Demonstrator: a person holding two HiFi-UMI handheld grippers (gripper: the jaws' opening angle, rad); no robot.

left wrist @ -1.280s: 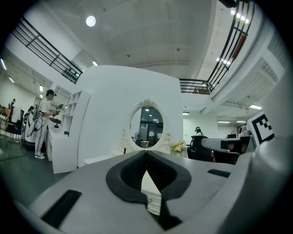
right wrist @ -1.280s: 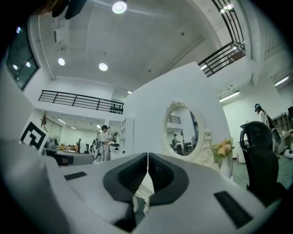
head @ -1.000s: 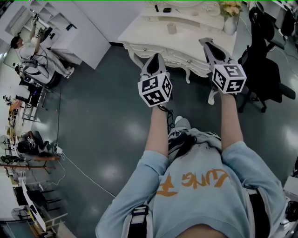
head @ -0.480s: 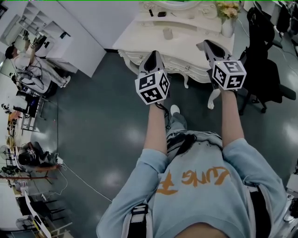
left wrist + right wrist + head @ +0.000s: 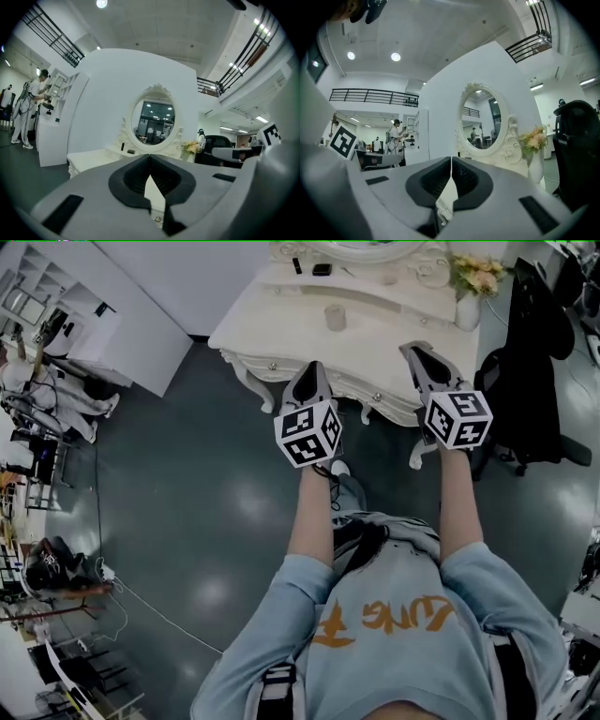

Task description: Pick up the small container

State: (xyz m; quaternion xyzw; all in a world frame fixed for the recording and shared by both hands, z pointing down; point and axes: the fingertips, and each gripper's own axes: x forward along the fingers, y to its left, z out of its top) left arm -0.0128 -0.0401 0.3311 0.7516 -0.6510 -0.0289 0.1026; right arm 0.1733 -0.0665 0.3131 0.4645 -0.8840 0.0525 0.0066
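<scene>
Container, small, cylindrical, stands on carved table.

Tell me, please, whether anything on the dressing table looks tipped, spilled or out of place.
Nothing stands out. The small container stands upright on the dressing table, the flower vase is upright too, and nothing looks spilled.

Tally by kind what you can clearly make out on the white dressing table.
Small container: 1
Vase of flowers: 1
Oval mirror: 1
Small dark items: 2
Total: 5
</scene>
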